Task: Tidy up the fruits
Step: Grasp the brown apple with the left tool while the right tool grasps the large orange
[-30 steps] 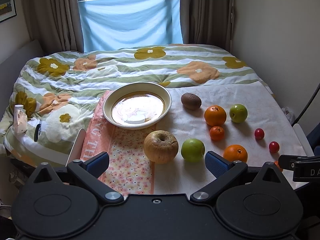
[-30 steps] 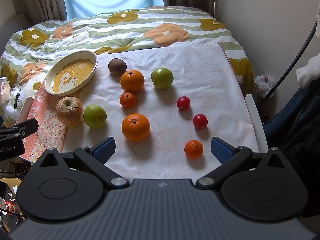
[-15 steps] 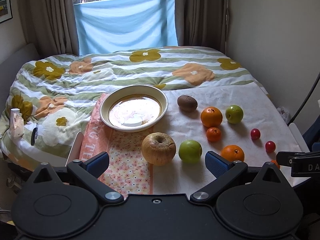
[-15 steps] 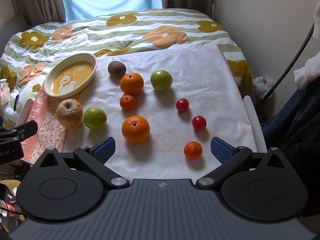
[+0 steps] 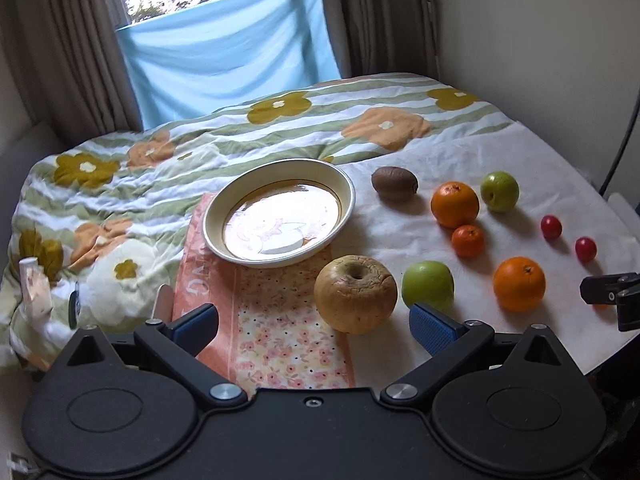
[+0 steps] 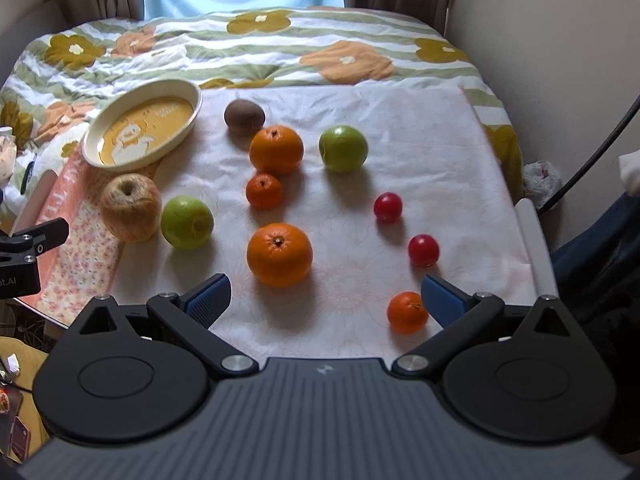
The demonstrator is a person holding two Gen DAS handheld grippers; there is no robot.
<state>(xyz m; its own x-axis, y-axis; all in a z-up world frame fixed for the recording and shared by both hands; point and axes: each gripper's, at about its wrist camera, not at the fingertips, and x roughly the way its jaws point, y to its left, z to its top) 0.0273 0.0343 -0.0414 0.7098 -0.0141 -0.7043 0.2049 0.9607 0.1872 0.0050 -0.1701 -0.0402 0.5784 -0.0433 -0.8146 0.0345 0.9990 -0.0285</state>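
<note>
Fruits lie on a white cloth (image 6: 420, 128) on the bed. A wrinkled yellow apple (image 5: 355, 294) (image 6: 130, 207) and a green apple (image 5: 427, 285) (image 6: 187, 222) sit near a cream oval dish (image 5: 280, 212) (image 6: 144, 130). A large orange (image 6: 279, 254), a small orange (image 6: 407, 312), two red fruits (image 6: 387, 207) (image 6: 423, 249), a kiwi (image 6: 244, 117), another orange (image 6: 276, 149), a small mandarin (image 6: 264, 190) and a second green apple (image 6: 343, 148) lie apart. My left gripper (image 5: 314, 322) is open just before the yellow apple. My right gripper (image 6: 324, 298) is open just before the large orange.
A floral pink cloth (image 5: 280, 344) lies under the dish and the yellow apple. A flowered striped duvet (image 5: 280, 120) covers the bed behind. A wall (image 6: 560, 60) stands on the right, a curtained window (image 5: 224, 52) at the back. Small items (image 5: 36, 292) lie at the bed's left edge.
Both grippers have moved forward and a little lower toward the fruits, which now look larger. The jaws have stayed open. No fruit has moved.
</note>
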